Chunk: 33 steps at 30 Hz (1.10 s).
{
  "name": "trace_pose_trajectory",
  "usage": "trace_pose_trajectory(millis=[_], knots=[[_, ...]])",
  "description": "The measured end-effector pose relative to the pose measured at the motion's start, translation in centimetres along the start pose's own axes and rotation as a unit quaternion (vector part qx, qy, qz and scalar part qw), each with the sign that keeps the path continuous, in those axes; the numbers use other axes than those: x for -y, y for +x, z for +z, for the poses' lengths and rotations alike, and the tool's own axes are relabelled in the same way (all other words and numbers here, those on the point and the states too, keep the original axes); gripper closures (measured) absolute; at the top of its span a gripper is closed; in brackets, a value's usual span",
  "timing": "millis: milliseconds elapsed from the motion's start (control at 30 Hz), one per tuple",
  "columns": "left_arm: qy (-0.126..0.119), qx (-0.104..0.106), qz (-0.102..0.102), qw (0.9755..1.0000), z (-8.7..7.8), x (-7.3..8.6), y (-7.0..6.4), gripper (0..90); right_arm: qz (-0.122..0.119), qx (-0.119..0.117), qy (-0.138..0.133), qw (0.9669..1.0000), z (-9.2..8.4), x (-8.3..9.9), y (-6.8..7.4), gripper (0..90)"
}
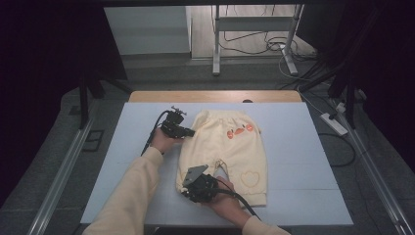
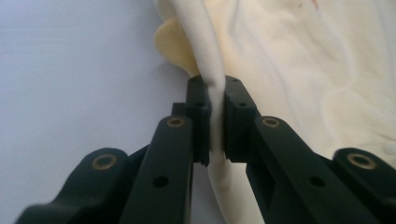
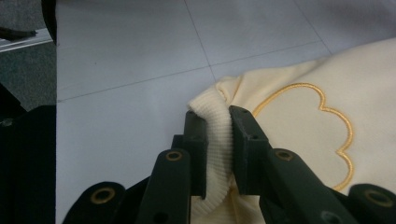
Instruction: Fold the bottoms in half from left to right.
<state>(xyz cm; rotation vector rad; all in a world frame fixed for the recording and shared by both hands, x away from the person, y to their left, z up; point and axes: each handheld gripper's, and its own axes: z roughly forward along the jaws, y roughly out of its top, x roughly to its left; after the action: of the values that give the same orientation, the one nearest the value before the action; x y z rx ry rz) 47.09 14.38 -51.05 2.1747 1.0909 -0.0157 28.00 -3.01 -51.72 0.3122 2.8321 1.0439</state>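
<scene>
The pants [image 1: 222, 149] are lying flat on the white mat [image 1: 298, 147], near the middle, with the waist pointing away from the person and the leg cuffs close to them. They are pale yellow, with little orange pictures near the waist and a stitched heart on one leg. They are looking soft, thin and light, so they are going to bend, sag and fold as soon as they are lifted. They are not going to break, but loose cloth can be slipping out of a weak pinch. The thick edges are the best places to be grabbing.

The left gripper [image 2: 215, 121] is squeezing a rolled-up edge of cloth at the waist end, on the left side of the pants. The cloth is caught tight between its jaws. The right gripper [image 3: 219, 140] is pinching the ribbed cuff [image 3: 215, 135] of one leg. Its jaws are closed on that thick band.

Both hands are holding the same side, one at each end.
</scene>
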Motion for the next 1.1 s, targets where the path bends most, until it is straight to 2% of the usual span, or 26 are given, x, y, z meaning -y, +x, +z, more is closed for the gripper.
trace_pose_trajectory(millis=[233, 500, 633, 1100], knots=[[-0.009, 0.009, -0.003, 0.9999, -1.1, 0.0, 0.1, 82.8, -0.002, 0.000, 0.001, 1.0000, -0.4, -0.2, 0.1, 77.3], [-0.021, 0.015, 0.003, 0.9996, -2.5, -0.3, -0.1, 83.0, 0.003, -0.005, -0.018, 0.9998, -0.7, -0.4, 0.2, 77.5], [-0.031, 0.022, 0.004, 0.9993, -3.3, -0.4, -0.4, 83.0, -0.002, -0.006, -0.025, 0.9997, -1.0, -0.6, 0.2, 77.5], [-0.034, 0.021, 0.007, 0.9992, -4.5, -0.1, -0.3, 83.0, -0.006, -0.011, -0.034, 0.9993, -1.2, -1.0, 0.6, 77.5]])
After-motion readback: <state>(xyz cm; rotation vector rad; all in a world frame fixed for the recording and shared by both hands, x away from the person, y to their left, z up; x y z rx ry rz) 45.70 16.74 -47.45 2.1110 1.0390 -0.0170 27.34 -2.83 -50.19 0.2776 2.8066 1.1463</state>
